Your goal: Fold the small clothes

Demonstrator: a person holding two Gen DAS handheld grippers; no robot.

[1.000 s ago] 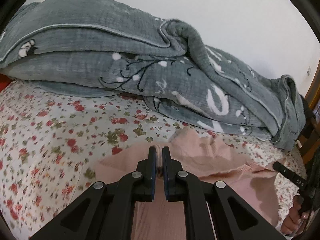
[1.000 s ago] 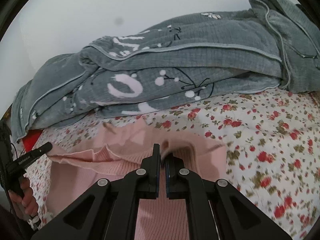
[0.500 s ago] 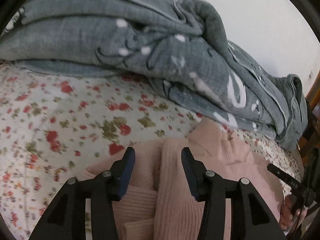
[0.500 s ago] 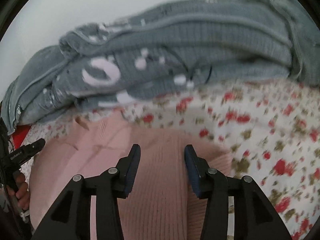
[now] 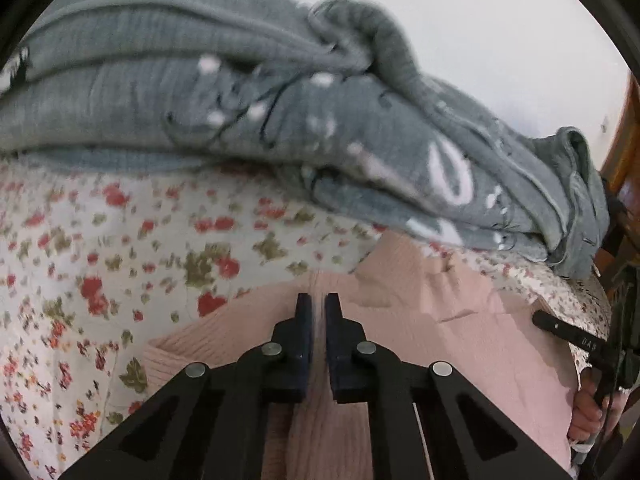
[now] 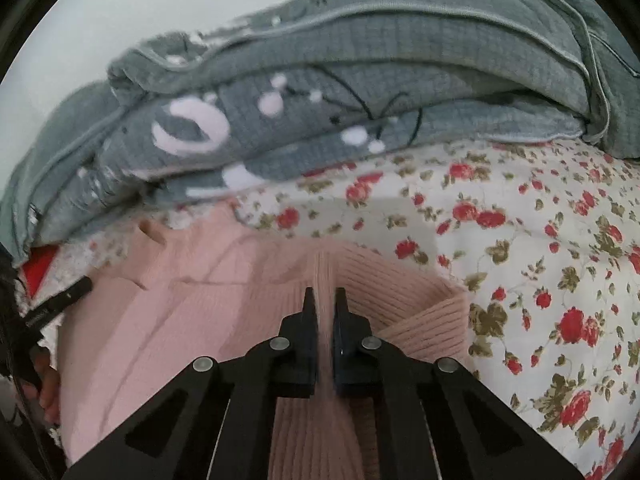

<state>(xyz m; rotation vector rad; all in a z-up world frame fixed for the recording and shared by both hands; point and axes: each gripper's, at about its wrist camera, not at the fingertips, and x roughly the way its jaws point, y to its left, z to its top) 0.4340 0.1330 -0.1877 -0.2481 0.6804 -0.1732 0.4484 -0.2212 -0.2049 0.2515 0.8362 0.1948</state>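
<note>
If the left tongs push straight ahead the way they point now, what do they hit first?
Probably more of the pink knit garment that the left tongs are already shut on, then the floral bedsheet just beyond its edge. The grey quilt lies farther back; depth is hard to judge.

The pink ribbed knit garment (image 5: 460, 344) runs under the black gripper frame and off the bottom edge in both views, so its full outline cannot be told. The folded grey quilted blanket (image 5: 168, 92) is motion-blurred. A hand (image 6: 45, 388) at the left rim is mostly cut off.
</note>
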